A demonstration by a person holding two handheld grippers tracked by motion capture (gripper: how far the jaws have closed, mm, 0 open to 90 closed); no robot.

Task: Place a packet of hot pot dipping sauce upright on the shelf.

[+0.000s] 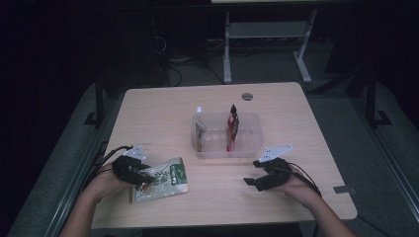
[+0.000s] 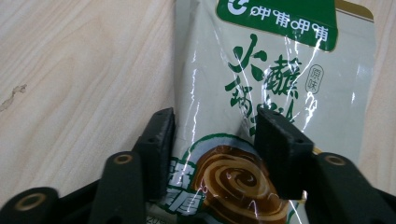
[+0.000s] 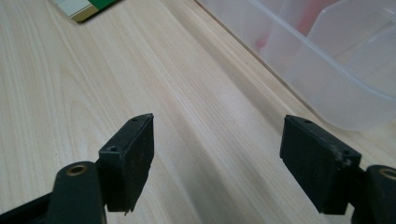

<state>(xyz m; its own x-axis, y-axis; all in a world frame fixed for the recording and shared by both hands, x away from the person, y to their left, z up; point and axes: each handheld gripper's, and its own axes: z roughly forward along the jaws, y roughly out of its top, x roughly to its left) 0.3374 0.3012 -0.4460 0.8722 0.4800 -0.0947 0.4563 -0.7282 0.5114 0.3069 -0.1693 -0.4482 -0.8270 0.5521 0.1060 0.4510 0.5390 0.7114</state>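
Left gripper: the left gripper [image 2: 212, 140] stands over the flat pale-green foil snack packet with green print [image 2: 275, 93]; its jaws are about half open, one on each side of the packet's lower part. From the left gripper view I cannot tell for sure if the pads already press on the foil.
Right gripper: the right gripper [image 3: 217, 154] hangs wide open above the bare wood and holds nothing.
Packet place: the packet lies flat on the light wooden table [image 1: 296, 108], at the front left, well apart from the clear plastic compartment box [image 1: 252, 150].
Box content: a pale upright pouch [image 1: 199, 129] and a red upright pouch [image 1: 232, 127] stand inside, each in a different compartment.
Likely step: taking hold of the flat packet, probably to put it in the box with the others.
Risk 1: the foil is smooth and thin; if the jaws catch only a fold of it, the packet can slip out during lifting.
Risk 2: the packet lies flat, so a jaw may scrape on the table and push it away instead of gripping.
Risk 3: carried low, the hanging packet can hit the box wall or knock over the standing pouches.
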